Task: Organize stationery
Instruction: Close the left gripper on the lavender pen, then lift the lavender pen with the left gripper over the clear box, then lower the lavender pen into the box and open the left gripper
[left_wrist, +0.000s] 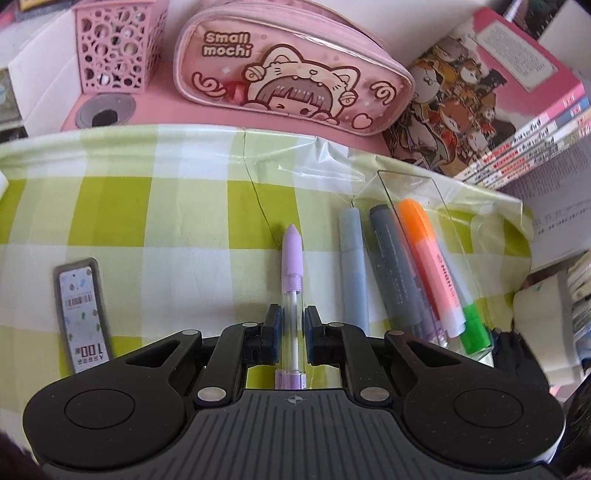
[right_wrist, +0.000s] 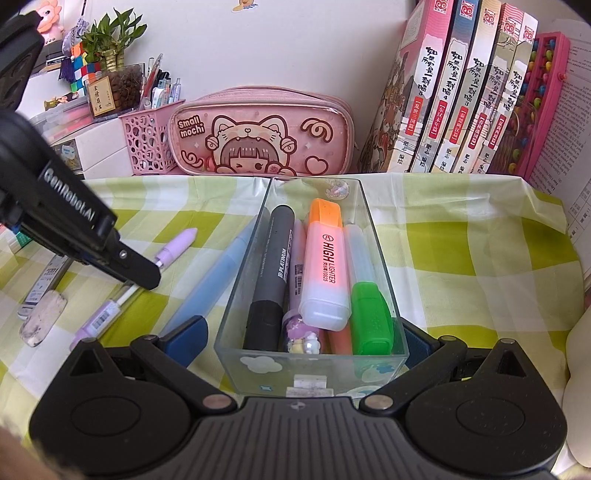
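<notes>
My left gripper (left_wrist: 291, 325) is shut on the clear barrel of a lilac-capped pen (left_wrist: 291, 254) that lies on the green checked cloth; it also shows in the right wrist view (right_wrist: 173, 245) under the left gripper's fingers (right_wrist: 140, 271). My right gripper (right_wrist: 308, 341) is shut on a clear plastic box (right_wrist: 310, 369), one finger on each side wall. The box holds a grey marker (right_wrist: 273, 258), an orange highlighter (right_wrist: 325, 266), a green highlighter (right_wrist: 369, 317) and other pens. A light blue pen (right_wrist: 218, 280) lies just left of the box.
A pink pencil case (right_wrist: 262, 136) and a pink perforated pen cup (right_wrist: 147, 142) stand at the back. A row of books (right_wrist: 465, 92) stands back right. A lead refill pack (left_wrist: 83, 314) and an eraser (right_wrist: 42, 317) lie on the cloth at left.
</notes>
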